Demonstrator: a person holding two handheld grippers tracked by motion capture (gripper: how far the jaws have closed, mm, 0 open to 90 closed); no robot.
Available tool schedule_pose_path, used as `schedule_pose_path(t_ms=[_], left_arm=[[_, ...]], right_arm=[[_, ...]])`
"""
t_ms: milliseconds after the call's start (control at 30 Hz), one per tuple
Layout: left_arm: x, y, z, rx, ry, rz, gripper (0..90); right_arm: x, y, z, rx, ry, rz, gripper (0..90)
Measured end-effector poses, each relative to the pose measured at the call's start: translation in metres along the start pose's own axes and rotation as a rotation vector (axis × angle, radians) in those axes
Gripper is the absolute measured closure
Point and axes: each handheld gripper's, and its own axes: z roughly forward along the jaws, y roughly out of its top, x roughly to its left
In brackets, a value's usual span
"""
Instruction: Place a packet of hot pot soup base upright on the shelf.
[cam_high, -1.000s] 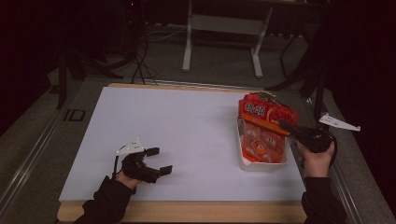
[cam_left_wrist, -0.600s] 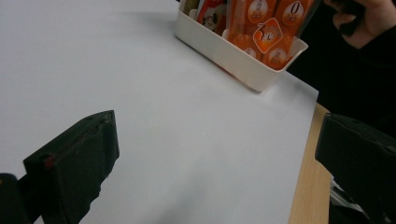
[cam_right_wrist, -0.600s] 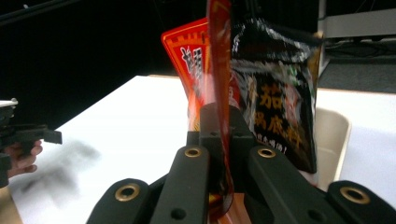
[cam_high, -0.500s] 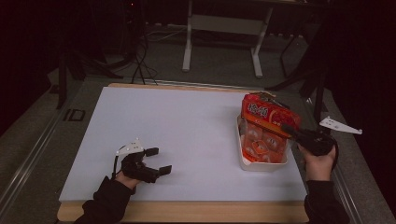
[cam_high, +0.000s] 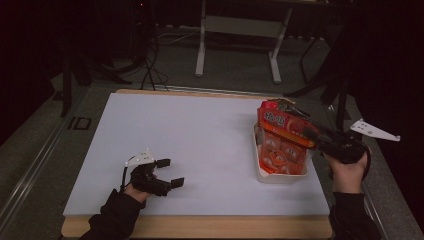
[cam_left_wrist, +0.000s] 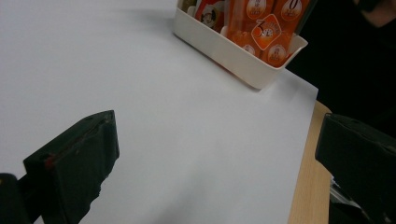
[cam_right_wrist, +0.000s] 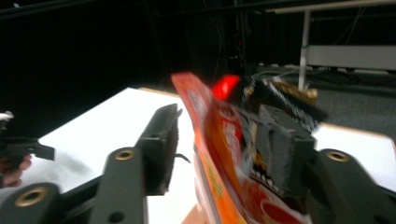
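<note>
The white table (cam_high: 200, 145) lies bare across its middle and far left, giving wide passage between the two sides. At its right edge a white tray (cam_high: 280, 175) stands packed with orange packets, and a red snack bag (cam_high: 282, 125) leans up out of it, blocking a low pass there. The right hand-held gripper (cam_high: 320, 137) sits against that bag, seemingly astride it. The left hand-held gripper (cam_high: 167, 173) occupies the near-left corner.

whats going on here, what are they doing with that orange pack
A person works at a white table with a gripper in each hand. The right gripper has just been opening around an orange snack pack standing in a white bin; the pack is still between its jaws. The left gripper rests open, apart from it.
</note>
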Motion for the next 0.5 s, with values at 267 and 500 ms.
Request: schedule_pose_path(t_ms=[267, 500], left_arm=[[0.0, 0.0, 0.0, 0.001, 0.002, 0.01, 0.0], [-0.001, 0.0, 0.0, 0.001, -0.002, 0.017, 0.1]], right_arm=[[0.021, 0.028, -0.011, -0.079, -0.002, -0.059, 30.2], [0.045, 0.036, -0.006, -0.057, 0.056, -0.055, 15.8]])
